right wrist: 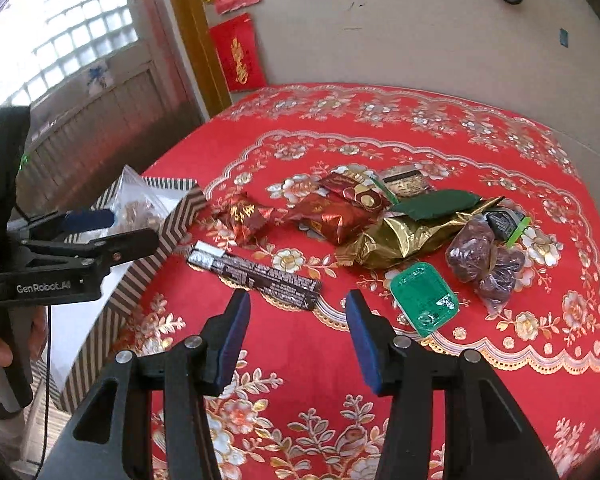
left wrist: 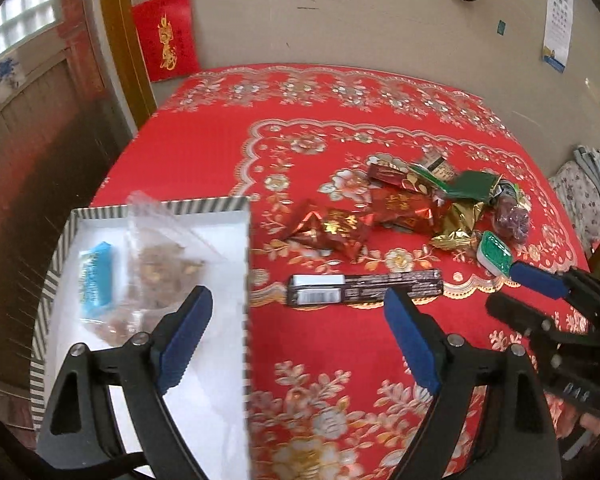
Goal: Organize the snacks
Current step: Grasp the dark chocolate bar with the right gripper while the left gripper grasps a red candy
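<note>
Left gripper (left wrist: 300, 332): jaws wide apart, holding nothing; it hangs over the box's right wall, one finger above the box, the other above the cloth.
Right gripper (right wrist: 296, 338): jaws open and empty, aimed at the table's middle, just short of the bar and the tub.
Box (left wrist: 246, 240): striped walls, white inside, at the table's left edge; it already holds a clear bag (left wrist: 160, 256) of nuts and a blue sweet (left wrist: 96, 280).
Bar (right wrist: 256, 276): long dark wrapper, flat on the cloth just right of the box. Likely light and stiff; best pinched across its narrow width near the middle, though lying flat it may slide.
Tub (right wrist: 424, 300): small green-lidded cup, near the bar. Probably rigid and slick; grip the opposite rims.
Red packets (right wrist: 332, 220): foil pillows mid-table. Soft, crinkly, light; take them by the body, not the crimped ends.
Gold bag (right wrist: 404, 236): crumpled foil, likely yields under pressure.
Dark fruit bag (right wrist: 480, 260): toward the right edge; looks soft and heavier, so grip it gently.
</note>
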A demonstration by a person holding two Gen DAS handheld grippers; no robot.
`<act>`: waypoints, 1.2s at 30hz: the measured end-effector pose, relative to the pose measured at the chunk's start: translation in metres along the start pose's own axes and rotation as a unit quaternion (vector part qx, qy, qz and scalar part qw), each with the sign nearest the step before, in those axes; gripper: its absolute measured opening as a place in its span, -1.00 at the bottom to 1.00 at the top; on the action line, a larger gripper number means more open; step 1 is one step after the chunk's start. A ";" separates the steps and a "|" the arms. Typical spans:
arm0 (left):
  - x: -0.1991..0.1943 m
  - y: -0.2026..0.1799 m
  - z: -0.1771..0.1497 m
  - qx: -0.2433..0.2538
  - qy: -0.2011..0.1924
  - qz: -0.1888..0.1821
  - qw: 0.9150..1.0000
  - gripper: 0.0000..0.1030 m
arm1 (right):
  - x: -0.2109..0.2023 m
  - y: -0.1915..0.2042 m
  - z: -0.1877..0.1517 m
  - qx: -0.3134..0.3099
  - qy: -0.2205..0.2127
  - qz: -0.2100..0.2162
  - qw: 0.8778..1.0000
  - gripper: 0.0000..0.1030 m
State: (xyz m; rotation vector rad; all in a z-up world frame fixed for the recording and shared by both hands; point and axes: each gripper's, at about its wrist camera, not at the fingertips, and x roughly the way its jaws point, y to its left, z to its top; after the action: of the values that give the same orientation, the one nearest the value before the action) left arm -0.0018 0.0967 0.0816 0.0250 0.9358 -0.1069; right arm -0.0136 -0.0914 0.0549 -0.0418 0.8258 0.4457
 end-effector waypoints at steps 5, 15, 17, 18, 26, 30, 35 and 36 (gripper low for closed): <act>0.016 -0.015 0.006 -0.004 0.009 0.010 1.000 0.70 | 0.007 -0.004 -0.003 -0.005 0.002 -0.009 1.000 -0.04; 0.034 -0.012 0.036 -0.010 0.024 0.008 1.000 0.70 | 0.047 0.031 0.003 -0.150 0.028 0.034 0.988 -0.04; 0.045 -0.015 0.042 -0.010 0.037 0.001 0.999 0.70 | 0.051 0.032 0.006 -0.166 0.024 0.038 0.985 -0.04; 0.049 -0.016 0.044 -0.012 0.042 -0.003 0.999 0.70 | 0.052 0.032 0.007 -0.172 0.022 0.044 0.984 -0.04; 0.086 -0.021 0.056 -0.063 0.090 -0.050 0.993 0.70 | 0.068 0.028 0.008 -0.231 0.037 0.076 0.969 -0.04; 0.099 -0.023 0.060 -0.079 0.105 -0.059 0.990 0.70 | 0.078 0.028 0.010 -0.247 0.050 0.095 0.963 -0.04; 0.112 -0.023 0.065 -0.099 0.114 -0.059 0.987 0.70 | 0.092 0.032 0.016 -0.262 0.056 0.092 0.959 -0.04; 0.114 -0.024 0.066 -0.101 0.115 -0.058 0.987 0.70 | 0.094 0.032 0.017 -0.260 0.057 0.099 0.959 -0.04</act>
State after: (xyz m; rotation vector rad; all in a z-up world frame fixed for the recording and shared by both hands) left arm 0.1157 0.0590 0.0296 -0.2087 1.1746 -0.1193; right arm 0.0413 -0.0246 0.0035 -0.4800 0.8095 0.8484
